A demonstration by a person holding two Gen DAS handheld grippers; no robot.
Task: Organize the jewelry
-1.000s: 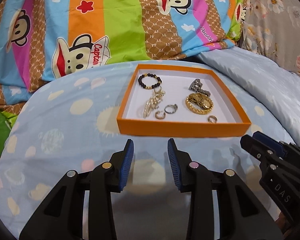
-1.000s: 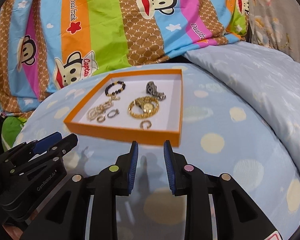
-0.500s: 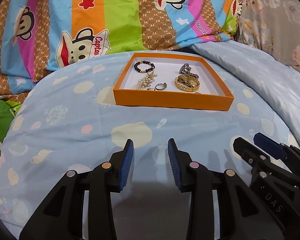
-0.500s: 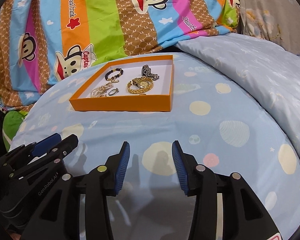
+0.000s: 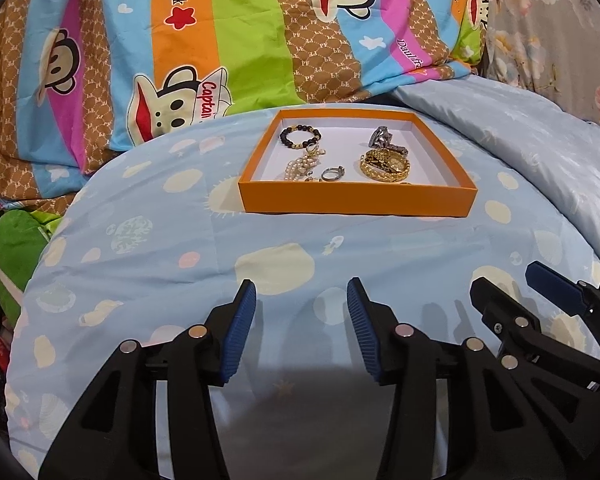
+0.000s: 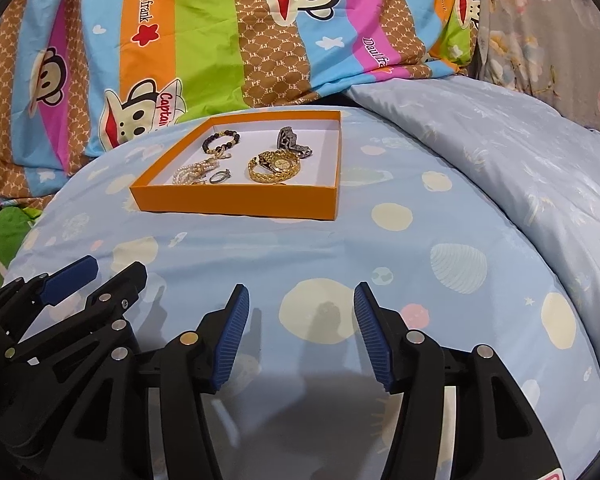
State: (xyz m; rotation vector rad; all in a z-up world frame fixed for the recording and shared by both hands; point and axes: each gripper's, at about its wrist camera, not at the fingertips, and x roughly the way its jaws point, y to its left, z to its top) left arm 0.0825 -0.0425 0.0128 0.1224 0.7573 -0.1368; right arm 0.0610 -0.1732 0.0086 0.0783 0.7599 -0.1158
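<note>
An orange tray [image 5: 356, 199] [image 6: 236, 202] sits on the blue bedspread ahead of both grippers. It holds a black bead bracelet [image 5: 300, 137] [image 6: 221, 141], a pearl piece [image 5: 302, 166] [image 6: 192, 172], a silver ring [image 5: 333, 173] [image 6: 219, 177], a gold watch [image 5: 386, 165] [image 6: 277, 166] and a grey metal piece [image 5: 384, 142] [image 6: 292, 143]. My left gripper [image 5: 302, 328] is open and empty, well short of the tray. My right gripper [image 6: 300, 332] is open and empty too, beside the left one.
A striped cartoon-monkey quilt [image 5: 220, 40] is heaped behind the tray. A pale blue duvet fold [image 6: 520, 152] rises at the right. The bedspread [image 5: 140, 260] drops off at the left edge, with green fabric [image 5: 12, 248] below.
Both grippers have pulled back from the tray, which now looks smaller and farther. The right gripper's jaws have opened wider.
</note>
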